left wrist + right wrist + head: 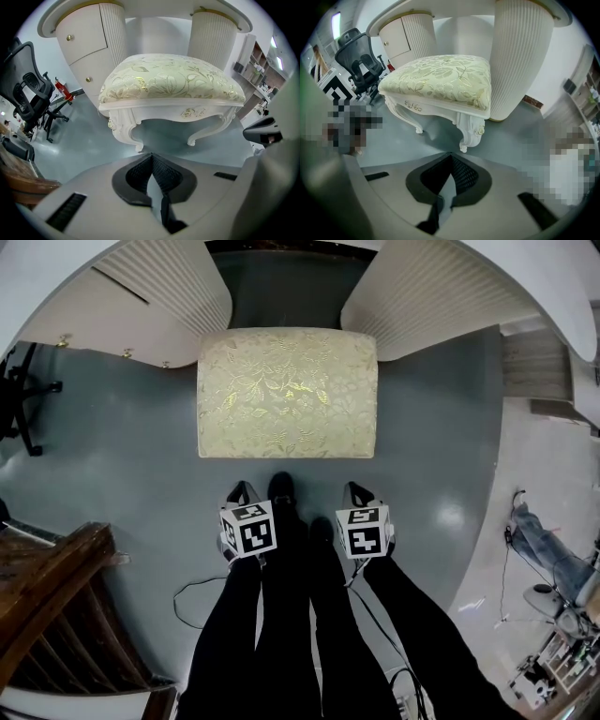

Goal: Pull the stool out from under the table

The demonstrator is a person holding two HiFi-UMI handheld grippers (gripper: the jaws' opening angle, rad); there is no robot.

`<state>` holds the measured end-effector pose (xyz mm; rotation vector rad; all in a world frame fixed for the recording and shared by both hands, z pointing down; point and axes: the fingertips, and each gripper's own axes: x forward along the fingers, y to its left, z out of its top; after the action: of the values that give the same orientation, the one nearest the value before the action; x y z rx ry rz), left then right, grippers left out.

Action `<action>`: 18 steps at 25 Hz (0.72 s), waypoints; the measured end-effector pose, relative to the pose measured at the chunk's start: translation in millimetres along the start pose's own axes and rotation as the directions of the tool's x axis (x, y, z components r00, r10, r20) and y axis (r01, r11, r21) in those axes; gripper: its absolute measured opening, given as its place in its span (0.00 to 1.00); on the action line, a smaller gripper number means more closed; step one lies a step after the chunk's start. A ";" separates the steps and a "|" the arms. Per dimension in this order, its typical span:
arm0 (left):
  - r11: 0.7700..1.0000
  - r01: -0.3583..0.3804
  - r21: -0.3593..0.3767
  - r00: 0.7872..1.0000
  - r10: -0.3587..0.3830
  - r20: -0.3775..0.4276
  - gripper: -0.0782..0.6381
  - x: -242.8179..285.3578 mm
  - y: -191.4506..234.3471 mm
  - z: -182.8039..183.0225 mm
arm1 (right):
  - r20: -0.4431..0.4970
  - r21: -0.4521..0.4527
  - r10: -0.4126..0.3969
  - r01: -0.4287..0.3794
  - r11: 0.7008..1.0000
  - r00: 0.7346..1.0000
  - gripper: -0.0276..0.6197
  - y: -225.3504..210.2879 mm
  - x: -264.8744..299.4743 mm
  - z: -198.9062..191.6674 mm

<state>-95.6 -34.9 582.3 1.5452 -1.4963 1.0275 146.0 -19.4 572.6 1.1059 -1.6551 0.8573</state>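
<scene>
**Item 1. Stool** [286, 390]: Upholstered seat in pale cream-gold floral fabric on a carved white frame with curved legs. It stands on the grey-blue floor [122, 484] in front of the table's knee gap. Its far edge lies at the mouth of the gap, between the two fluted pedestals, and most of the seat is out in the open. The left gripper view [171, 84] shows its front rail, and the right gripper view [440, 77] shows one front corner leg.

**Item 2. Table** [159, 287]: White, with ribbed round pedestals on either side. The left pedestal has drawers with small gold knobs.

**Item 3. Left gripper** [243, 491]: Pointed steeply down, near the stool's front edge and not touching it. Its jaws are clenched together with nothing between them (its own view [151, 155] shows the dark pads meeting).

**Item 4. Right gripper** [356, 491]: Placed like the left, beside the person's other leg and apart from the stool. Its jaws are likewise pressed together and empty [451, 155].

**Item 5. Person:** Black-trousered legs [309, 634] between the two grippers, with one dark shoe [281, 487] toward the stool.

**Item 6. Sundries:** Black mesh office chair [28, 93] at the left. Dark wooden furniture [56, 596] at the lower left. Thin cable [187, 601] looped on the floor.
</scene>
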 end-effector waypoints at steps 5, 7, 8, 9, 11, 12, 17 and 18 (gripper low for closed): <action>1.000 0.002 -0.007 1.000 -0.003 -0.007 0.12 0.2 2.0 6.4 | 0.003 0.016 -0.002 0.002 1.000 1.000 0.05 -1.5 0.0 5.7; 1.000 -0.001 -0.007 1.000 0.001 -0.008 0.12 0.6 5.3 9.0 | 0.003 0.023 -0.004 0.004 1.000 1.000 0.05 -2.8 0.7 8.5; 1.000 -0.003 -0.007 1.000 0.003 -0.011 0.12 0.1 7.1 9.8 | 0.003 0.024 -0.003 0.003 1.000 1.000 0.05 -3.1 0.7 9.8; 1.000 -0.007 -0.008 1.000 0.007 -0.015 0.12 -0.7 9.1 10.1 | 0.004 0.023 -0.004 0.004 1.000 1.000 0.05 -3.4 0.5 11.1; 1.000 -0.010 -0.005 1.000 0.010 -0.018 0.12 -1.7 12.7 10.4 | 0.001 0.023 -0.004 0.004 1.000 1.000 0.05 -2.9 -0.5 12.3; 1.000 -0.009 -0.004 1.000 0.009 -0.020 0.12 -1.4 14.1 10.1 | 0.000 0.024 -0.003 0.003 1.000 1.000 0.05 -2.3 -0.8 13.0; 1.000 -0.013 -0.004 0.999 0.013 -0.030 0.12 0.5 20.3 10.5 | -0.003 0.028 0.003 -0.003 1.000 1.000 0.05 1.8 -0.8 16.6; 1.000 -0.014 -0.005 0.999 0.014 -0.029 0.12 0.4 20.7 11.6 | -0.003 0.023 0.004 -0.004 1.000 1.000 0.05 2.5 -1.0 17.2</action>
<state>-115.7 -46.6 577.6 1.5119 -1.4906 1.0494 138.3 -33.6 566.1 1.1169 -1.6489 0.8816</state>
